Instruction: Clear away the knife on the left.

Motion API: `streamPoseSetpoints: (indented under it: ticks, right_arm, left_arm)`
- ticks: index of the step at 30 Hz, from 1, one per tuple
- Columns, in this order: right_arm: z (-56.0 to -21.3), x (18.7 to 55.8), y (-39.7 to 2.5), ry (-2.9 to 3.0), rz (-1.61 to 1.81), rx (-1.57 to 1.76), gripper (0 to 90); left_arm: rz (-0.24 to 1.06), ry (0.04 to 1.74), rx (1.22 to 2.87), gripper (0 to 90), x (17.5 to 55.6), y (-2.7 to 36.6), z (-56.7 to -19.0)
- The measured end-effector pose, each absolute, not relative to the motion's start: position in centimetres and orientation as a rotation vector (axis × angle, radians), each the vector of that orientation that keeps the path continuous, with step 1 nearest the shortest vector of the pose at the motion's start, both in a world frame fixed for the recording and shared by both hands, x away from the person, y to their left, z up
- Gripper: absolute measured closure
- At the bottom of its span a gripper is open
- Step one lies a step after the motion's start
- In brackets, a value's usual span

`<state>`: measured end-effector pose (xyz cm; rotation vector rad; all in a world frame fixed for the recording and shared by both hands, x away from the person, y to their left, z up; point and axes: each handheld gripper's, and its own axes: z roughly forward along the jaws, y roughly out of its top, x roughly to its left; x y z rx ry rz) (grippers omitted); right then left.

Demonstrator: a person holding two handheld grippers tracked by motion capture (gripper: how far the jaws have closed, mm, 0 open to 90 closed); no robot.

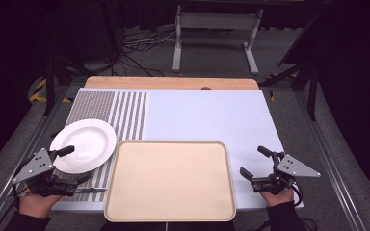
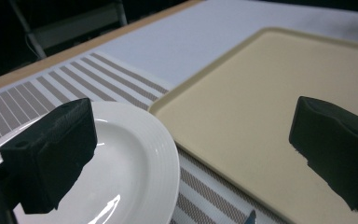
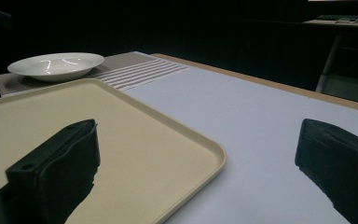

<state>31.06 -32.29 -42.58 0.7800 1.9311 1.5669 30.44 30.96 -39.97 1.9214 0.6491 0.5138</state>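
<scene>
On my left gripper the two black jaws stand wide apart and released, nothing between them. One jaw tip hangs over the near rim of the round white ceramic plate; the other lies toward the beige rectangular plastic tray. In the left gripper view I cannot tell whether the jaw over the plate touches it. A thin dark-handled knife lies just beside the tray's left edge, under that gripper; its handle is largely hidden by the gripper body, and in the left gripper view a small metal tip is cut off by the bottom edge.

My right gripper is likewise released, jaws spread and empty, above the pale blue table mat just beside the tray's right edge. In the right gripper view one jaw overlaps the tray.

The plate sits on the grey striped placemat, near the tray's far left corner. Both forearms are cut off at the bottom edge. The floor beyond the wooden table edge is dark, with a white metal stand and loose cables faintly visible.
</scene>
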Motion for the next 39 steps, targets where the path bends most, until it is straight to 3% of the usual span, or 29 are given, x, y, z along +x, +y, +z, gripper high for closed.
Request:
streamPoseSetpoints:
  ticks: [14, 39]
  right_arm:
    - [-42.6, 31.2, -32.3, 1.945, 1.577, 0.785, 0.9]
    - [-42.7, 31.2, -32.2, 1.964, 1.57, 0.782, 1.0]
  left_arm:
    - [0.454, 0.582, 2.221, 2.7, 30.8, 30.7, -37.7]
    - [0.343, 0.55, 2.529, 3.1, 31.1, 30.0, -37.7]
